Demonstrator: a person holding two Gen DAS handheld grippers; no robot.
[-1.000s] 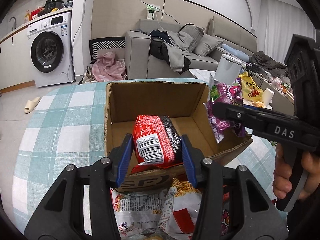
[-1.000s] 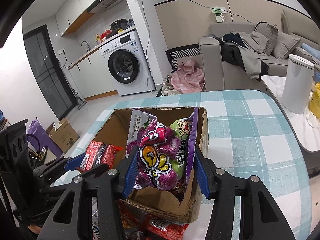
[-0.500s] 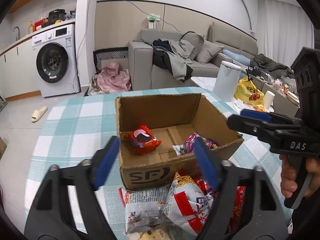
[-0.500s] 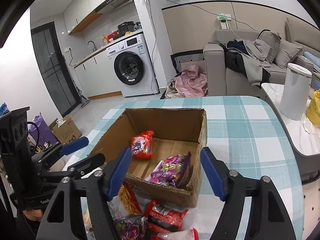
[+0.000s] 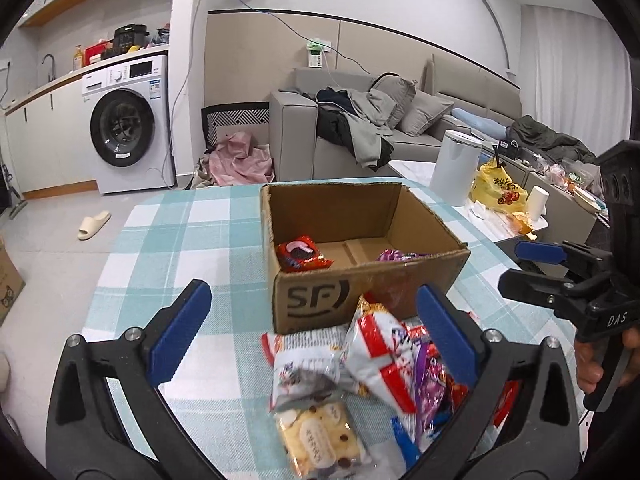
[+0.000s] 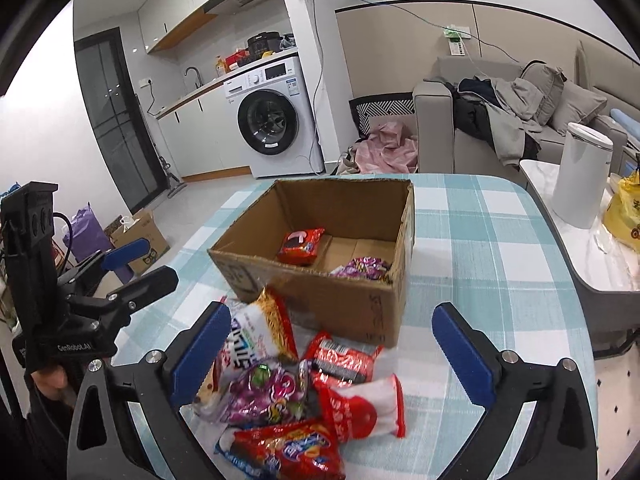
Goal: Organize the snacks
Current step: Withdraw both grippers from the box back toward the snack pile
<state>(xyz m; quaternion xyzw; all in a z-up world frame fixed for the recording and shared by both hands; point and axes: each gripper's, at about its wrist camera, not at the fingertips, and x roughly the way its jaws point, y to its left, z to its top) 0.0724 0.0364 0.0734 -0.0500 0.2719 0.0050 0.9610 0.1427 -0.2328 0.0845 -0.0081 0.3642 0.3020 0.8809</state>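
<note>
Left gripper is held wide apart, nothing between its blue fingers; right gripper is likewise spread w/ nothing gripped. Both are held above a loose snack pile on the checked bench, at 6 o'clock of the cardboard box. In the pile, seen from the right wrist: a purple candy bag, a white noodle pack, red packs. From the left wrist, a yellow biscuit pack is seen nearest. The box is touched by the pile's far edge. Inside the box, a red packet is seen at approx. 10 o'clock and a purple packet at 4 o'clock, apart. Further back: washing machine, sofa.
</note>
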